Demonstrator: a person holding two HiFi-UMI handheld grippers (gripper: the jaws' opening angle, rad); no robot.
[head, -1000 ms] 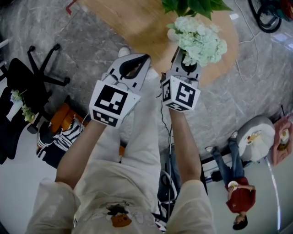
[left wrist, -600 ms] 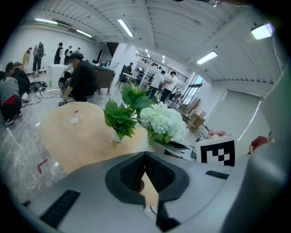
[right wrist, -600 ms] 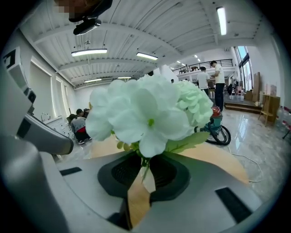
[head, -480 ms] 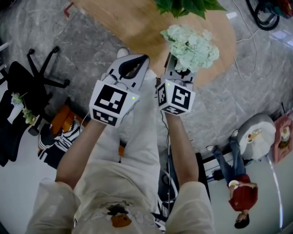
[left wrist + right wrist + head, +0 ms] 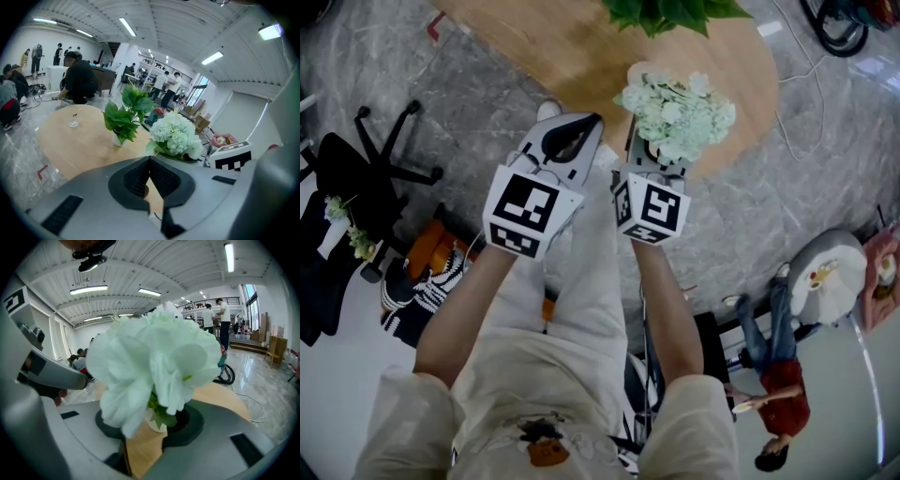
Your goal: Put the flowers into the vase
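A pale green-white hydrangea bloom (image 5: 680,112) stands over the near edge of the round wooden table (image 5: 553,56). It fills the right gripper view (image 5: 154,362). My right gripper (image 5: 661,150) is right under it and its jaws are opening. The green stem and a small pale vase (image 5: 151,417) show in the gap between the dark pads (image 5: 192,420), which stand apart from them. To its left hangs my left gripper (image 5: 581,127), its tips together and empty (image 5: 150,161). From there the bloom (image 5: 176,133) appears to the right.
A second white vase with green leaves (image 5: 117,126) stands further back on the table, and a small clear glass (image 5: 73,123) at its far left. Around the table are a black office chair (image 5: 375,141), bags on the grey floor, cables, and people.
The bloom and my right gripper have edged left, closer to the left gripper, and the right gripper has tilted a little. The left gripper has stayed put.
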